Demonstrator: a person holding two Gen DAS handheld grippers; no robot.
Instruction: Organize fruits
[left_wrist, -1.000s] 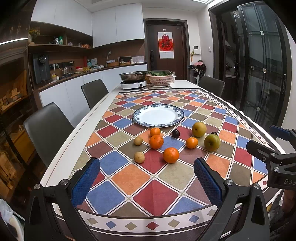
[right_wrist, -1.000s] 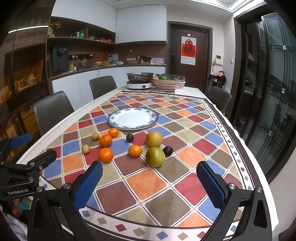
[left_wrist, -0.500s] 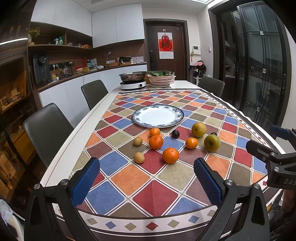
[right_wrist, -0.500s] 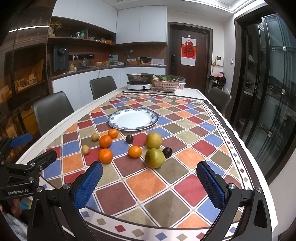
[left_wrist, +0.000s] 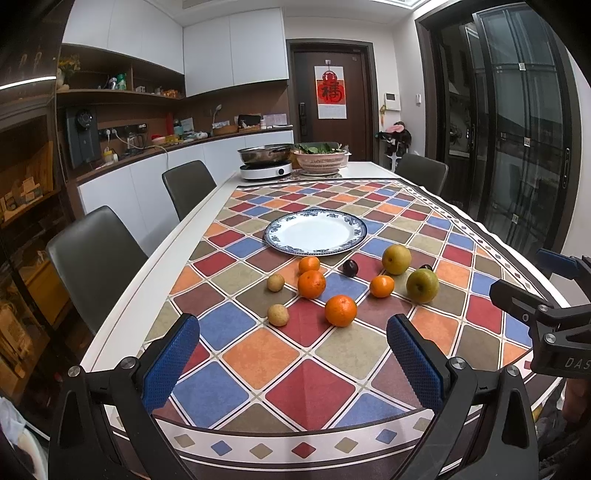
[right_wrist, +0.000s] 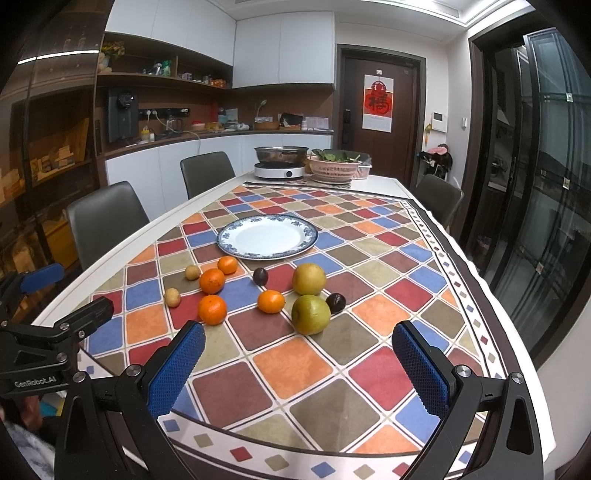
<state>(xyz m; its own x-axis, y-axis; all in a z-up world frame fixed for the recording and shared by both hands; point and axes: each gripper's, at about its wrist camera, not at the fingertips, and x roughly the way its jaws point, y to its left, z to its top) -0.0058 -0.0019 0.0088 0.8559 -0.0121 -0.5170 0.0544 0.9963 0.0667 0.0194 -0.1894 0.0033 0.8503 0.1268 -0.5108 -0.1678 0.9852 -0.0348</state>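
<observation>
An empty white plate with a blue rim (left_wrist: 316, 220) (right_wrist: 268, 225) sits mid-table on the chequered cloth. In front of it lie loose fruits: several oranges (left_wrist: 340, 310) (right_wrist: 212, 309), a yellow pear (left_wrist: 396, 259) (right_wrist: 308, 278), a green pear (left_wrist: 422, 285) (right_wrist: 310, 314), two dark plums (left_wrist: 350, 267) (right_wrist: 335, 302) and two small tan fruits (left_wrist: 277, 315) (right_wrist: 172, 297). My left gripper (left_wrist: 293, 356) hangs open near the front edge, short of the fruit. My right gripper (right_wrist: 297, 363) is open too, just before the green pear. Neither holds anything.
At the far end stand an induction cooker with a pan (left_wrist: 266, 162) and a pink basket of greens (left_wrist: 321, 158). Dark chairs (left_wrist: 92, 254) line the left side, another (right_wrist: 439, 197) stands at the right. Each gripper shows at the edge of the other's view.
Both views have edged slightly forward toward the fruit; nothing on the table has moved and both grippers stay open.
</observation>
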